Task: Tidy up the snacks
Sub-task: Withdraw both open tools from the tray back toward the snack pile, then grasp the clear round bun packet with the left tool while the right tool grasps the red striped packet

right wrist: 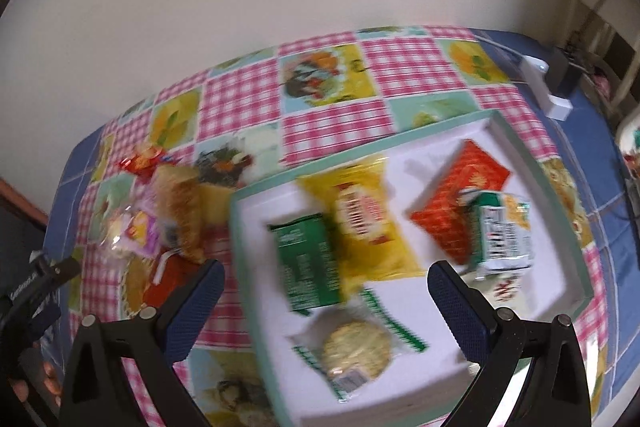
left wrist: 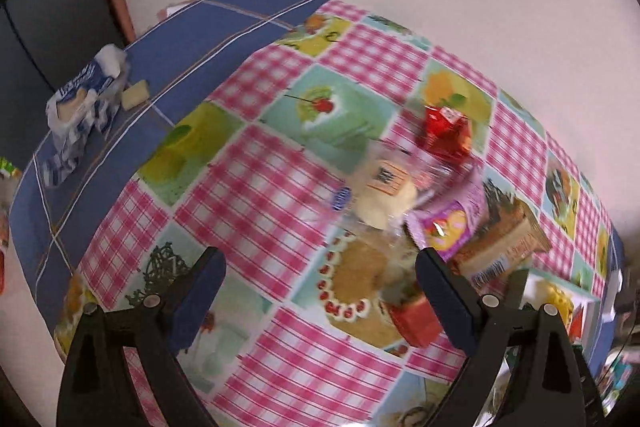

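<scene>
A loose pile of snacks lies on the checkered tablecloth (left wrist: 260, 171): a red packet (left wrist: 444, 131), a clear bag with a pale cake (left wrist: 384, 191), a purple packet (left wrist: 444, 227), a brown box (left wrist: 504, 239) and a red box (left wrist: 412, 319). My left gripper (left wrist: 320, 267) hangs open just short of the pile, holding nothing. A white tray with a teal rim (right wrist: 400, 137) holds a green box (right wrist: 306, 263), a yellow packet (right wrist: 360, 219), an orange-red box (right wrist: 460, 199), a white-green packet (right wrist: 502, 231) and a wrapped cookie (right wrist: 356, 351). Above the tray my right gripper (right wrist: 326, 275) is open and empty.
A torn blue-and-white bag (left wrist: 80, 103) and a pale biscuit (left wrist: 134, 93) lie on the blue cloth at the far left. A white device (right wrist: 548, 87) sits at the table's back right corner. A plain wall runs behind the table. The snack pile (right wrist: 176, 203) lies left of the tray.
</scene>
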